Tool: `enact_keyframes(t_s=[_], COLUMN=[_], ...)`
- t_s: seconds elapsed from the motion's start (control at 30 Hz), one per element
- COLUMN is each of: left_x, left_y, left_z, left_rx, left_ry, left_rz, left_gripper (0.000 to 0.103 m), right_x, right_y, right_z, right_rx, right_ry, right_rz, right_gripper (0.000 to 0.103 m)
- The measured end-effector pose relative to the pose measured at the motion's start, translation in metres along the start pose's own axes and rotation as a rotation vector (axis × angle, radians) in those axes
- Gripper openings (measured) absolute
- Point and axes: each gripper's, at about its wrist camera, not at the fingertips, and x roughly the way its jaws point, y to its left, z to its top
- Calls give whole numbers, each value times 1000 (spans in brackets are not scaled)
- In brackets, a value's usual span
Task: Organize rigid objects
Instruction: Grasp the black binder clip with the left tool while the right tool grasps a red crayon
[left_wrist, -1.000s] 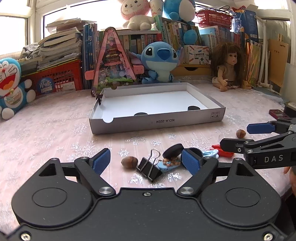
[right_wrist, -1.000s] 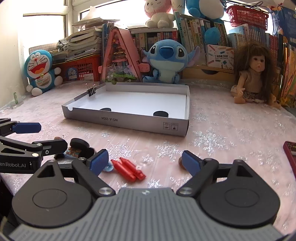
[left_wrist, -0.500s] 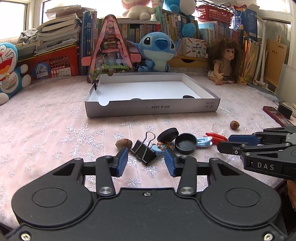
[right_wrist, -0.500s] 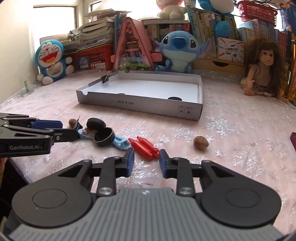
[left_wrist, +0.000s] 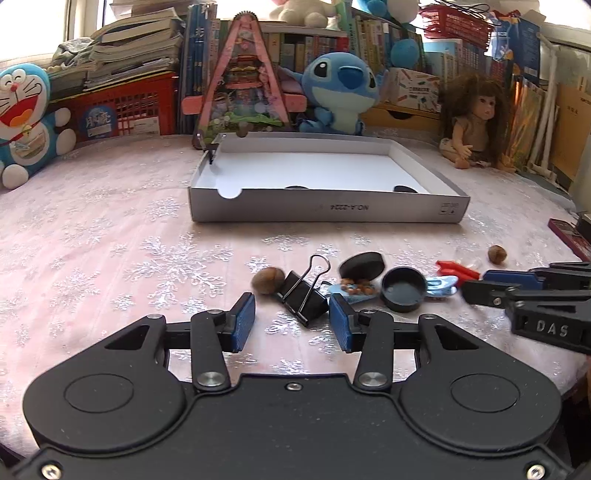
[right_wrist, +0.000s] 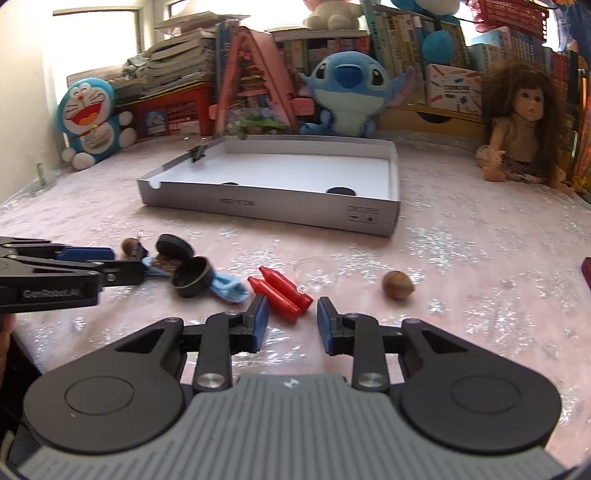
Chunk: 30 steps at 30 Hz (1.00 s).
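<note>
The loose pieces lie in a short row on the tablecloth (left_wrist: 110, 240) in front of the white box (left_wrist: 325, 212), on your side of its printed wall. Count them:

- two hazelnuts, one (left_wrist: 266, 280) at the row's left end and one (right_wrist: 397, 284) alone, before the box's right corner
- one black binder clip (left_wrist: 304, 295) touching the left nut
- one black disc (left_wrist: 362, 264) and one open black cap (left_wrist: 402, 290) just beside it
- a light blue piece (right_wrist: 229, 286) under the cap
- two red crayons (right_wrist: 280, 291) lying side by side

A clear plastic bit sits by the crayons; you cannot tell what it is.

Inside the box, two dark round pieces (right_wrist: 340, 191) rest against the near wall, and a second binder clip (right_wrist: 197, 151) grips the far left corner of its rim.

Your left gripper (left_wrist: 291, 323) points at the binder clip before the box. Its jaws have just been closing and now stand narrow, with the clip lying between the tips, unpinched. Your right gripper (right_wrist: 288, 325) has also just been closing and stands narrow, with the near ends of the crayons between its tips but not squeezed.

The box's floor is mostly bare white, and its walls are low. Left of the box the cloth is bare out to the Doraemon toy (left_wrist: 22, 114). Right of it the cloth is bare as far as a dark red item (left_wrist: 569, 236) at the table's edge. Behind the box, the Stitch plush (left_wrist: 340, 92), the doll (left_wrist: 472, 118) and shelves of books stand close.
</note>
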Motion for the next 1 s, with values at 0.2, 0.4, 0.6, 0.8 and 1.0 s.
enact_keyframes(t_s=[0.2,0.4,0.6,0.8,1.0], left_x=[1,2,4,6,-3], left_y=[8,13,16,22,16], left_z=[0,0,1,4,3], left_rx=[-8,-20,-34,-62,-39], left_ry=[-1,-2,-2,-1,-41], left_rz=[44,67,115,191,125], left_gripper=[43,43,44,45,50], right_x=[3,1,0,-4,-9], right_y=[-8,-15,-25,-30,-17], right_z=[1,1,1,3,2], right_rx=[13,20,40,75,36], right_ry=[6,9,15,-14,-39], right_rz=[-58,-98,-171,-220,-138], right_gripper=[41,43,49,51,61])
